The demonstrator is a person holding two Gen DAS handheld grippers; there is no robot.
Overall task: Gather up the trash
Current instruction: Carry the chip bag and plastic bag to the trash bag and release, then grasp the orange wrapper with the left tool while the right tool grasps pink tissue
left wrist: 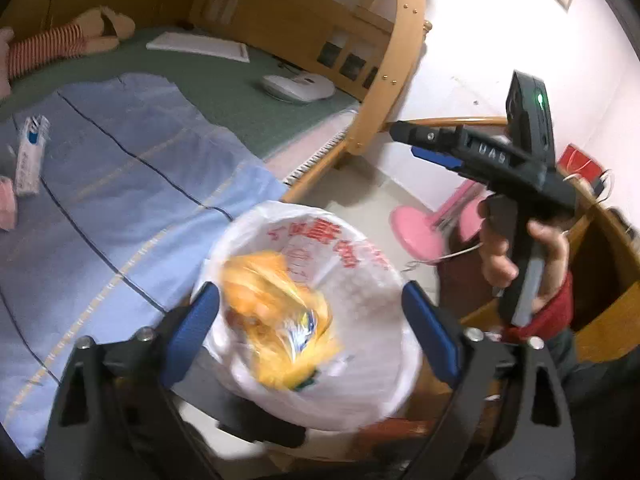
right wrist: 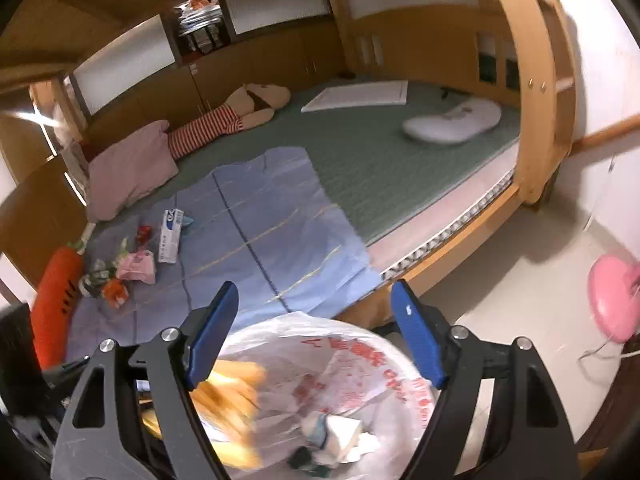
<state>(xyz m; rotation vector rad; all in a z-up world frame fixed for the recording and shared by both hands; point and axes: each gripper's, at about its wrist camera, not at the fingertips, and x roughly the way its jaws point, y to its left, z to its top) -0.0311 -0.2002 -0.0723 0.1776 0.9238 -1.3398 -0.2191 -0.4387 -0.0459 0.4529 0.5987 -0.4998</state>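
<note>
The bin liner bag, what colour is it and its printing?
The bin liner bag is white with red printing, clearest in the left wrist view.

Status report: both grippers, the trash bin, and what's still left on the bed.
Left gripper and right gripper jaws open, empty. Orange wrapper dropping into lined bin. Toothpaste box, small wrappers remain on blue sheet. Path clear.

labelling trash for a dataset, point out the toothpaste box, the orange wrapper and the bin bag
toothpaste box [right wrist: 171, 236], right wrist view, middle of its face
orange wrapper [left wrist: 276, 320], left wrist view, crumpled centre
bin bag [left wrist: 360, 380], left wrist view, bare white inner side
</note>
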